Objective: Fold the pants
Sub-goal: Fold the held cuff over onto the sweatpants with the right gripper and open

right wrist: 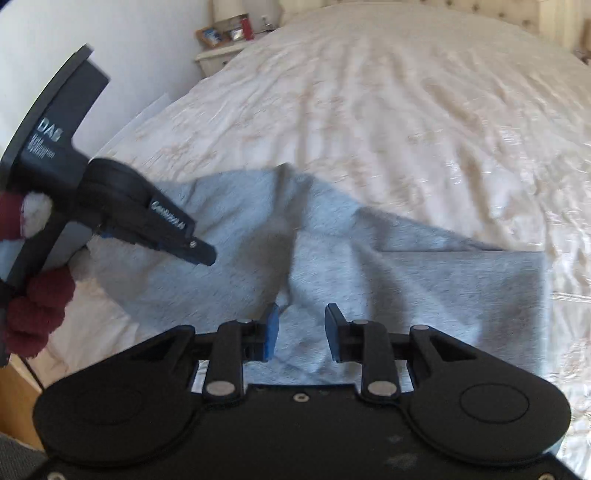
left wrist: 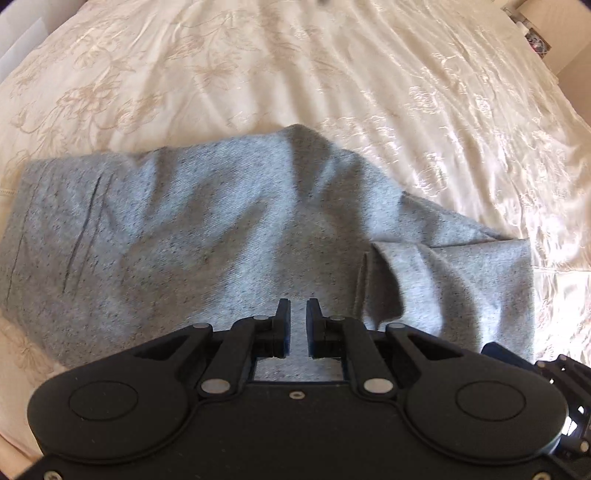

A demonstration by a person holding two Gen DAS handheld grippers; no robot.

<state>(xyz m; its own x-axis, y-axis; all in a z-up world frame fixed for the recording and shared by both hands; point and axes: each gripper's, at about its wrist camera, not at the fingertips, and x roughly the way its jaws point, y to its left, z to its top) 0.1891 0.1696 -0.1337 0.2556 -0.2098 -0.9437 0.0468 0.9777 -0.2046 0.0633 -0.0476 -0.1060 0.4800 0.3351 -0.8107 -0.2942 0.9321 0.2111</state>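
Left wrist — pants (left wrist: 229, 236) beneath left hand-held gripper (left wrist: 298, 312) | fingers narrowly parted

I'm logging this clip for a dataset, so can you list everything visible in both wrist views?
pants: one pair, heather grey, lying rumpled on the bed, partly folded with a raised ridge.
bedspread: one, cream satin with floral embroidery, covering the bed.
nightstand: one, pale, beside the bed at far left in the right wrist view.
picture frames: a few, on the nightstand; details blurred.
left gripper: one, black, jaws narrowly apart above the pants, gripping nothing.
right gripper: one, black with blue pads, open over the pants.
left hand: one, in a maroon and white fuzzy sleeve or glove.
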